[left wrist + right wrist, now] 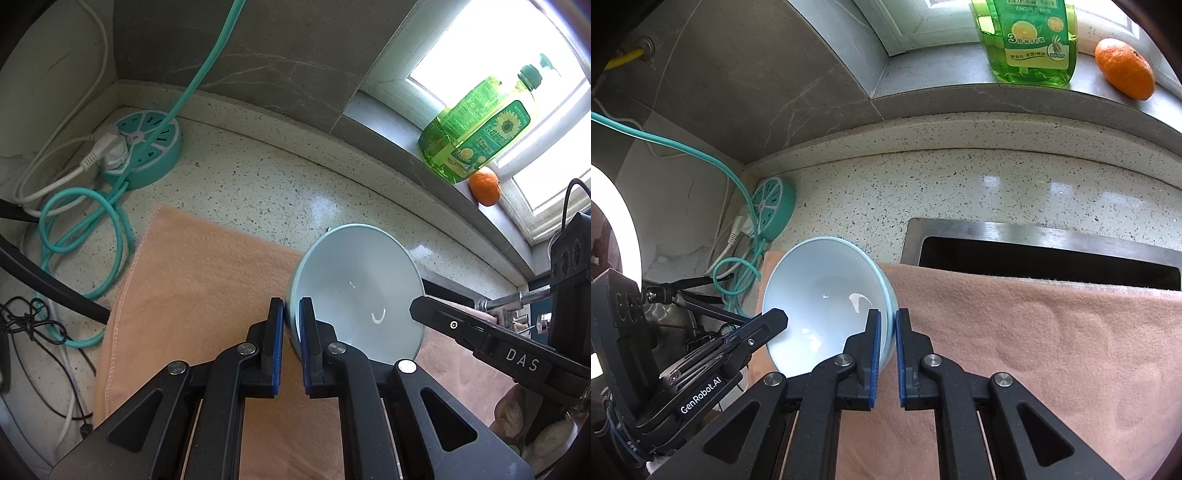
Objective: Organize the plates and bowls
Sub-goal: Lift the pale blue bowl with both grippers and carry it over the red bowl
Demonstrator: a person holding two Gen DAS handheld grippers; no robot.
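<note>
A pale blue bowl (354,288) (827,295) is tilted up over a peach towel (207,280) (1015,350) on the speckled counter. My left gripper (291,308) is shut on the bowl's rim, one blue pad inside and one outside. On the opposite side of the rim, my right gripper (888,319) is shut on it the same way. Each wrist view shows the other gripper at the far rim: the right gripper (419,308) and the left gripper (777,319). The bowl is empty inside, with only glints of light.
A round teal power strip (147,147) (775,206) with plugs and looped cables sits in the back left corner. A steel sink (1034,251) opens behind the towel. A green dish soap bottle (476,129) (1030,40) and an orange (485,186) (1124,68) stand on the window sill.
</note>
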